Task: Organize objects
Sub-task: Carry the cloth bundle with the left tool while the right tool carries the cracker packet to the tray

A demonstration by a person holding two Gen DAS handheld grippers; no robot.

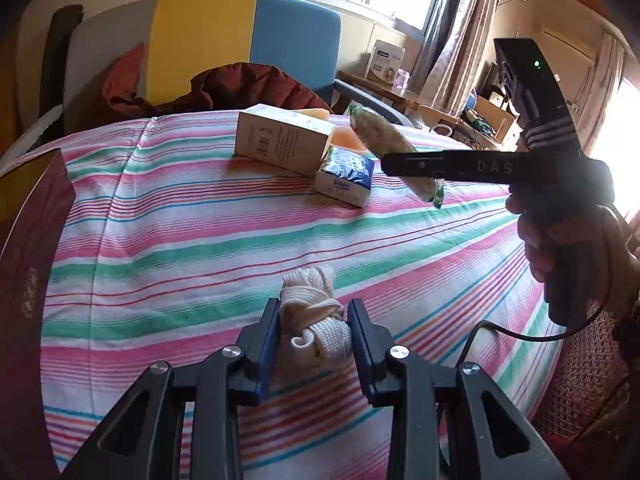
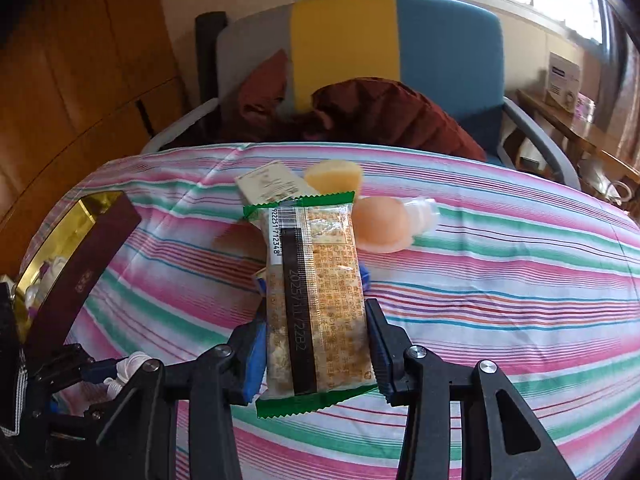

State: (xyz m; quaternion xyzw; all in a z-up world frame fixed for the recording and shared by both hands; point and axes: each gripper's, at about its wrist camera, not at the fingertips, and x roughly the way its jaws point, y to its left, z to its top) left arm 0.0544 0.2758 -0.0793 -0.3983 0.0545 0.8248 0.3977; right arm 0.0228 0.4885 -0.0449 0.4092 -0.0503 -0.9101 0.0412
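Note:
My left gripper (image 1: pixel 314 334) is shut on a bundle of white woven rope (image 1: pixel 314 316), low over the striped tablecloth (image 1: pixel 200 248). My right gripper (image 2: pixel 316 356) is shut on a snack bar in a clear wrapper with green ends (image 2: pixel 316 300), held above the table; the bar also shows in the left wrist view (image 1: pixel 384 136), blurred. On the table beyond lie a white carton (image 1: pixel 280 140), a blue tissue pack (image 1: pixel 346 178), an orange jelly cup (image 2: pixel 382 226) and a yellow jelly cup (image 2: pixel 332 176).
A dark red box with a gold lining (image 2: pixel 76 256) stands at the table's left edge and holds a few small items. A chair with grey, yellow and blue panels (image 2: pixel 400 52) and a dark red jacket (image 2: pixel 380 116) stands behind the table. A wooden side table (image 1: pixel 400 92) is at the right.

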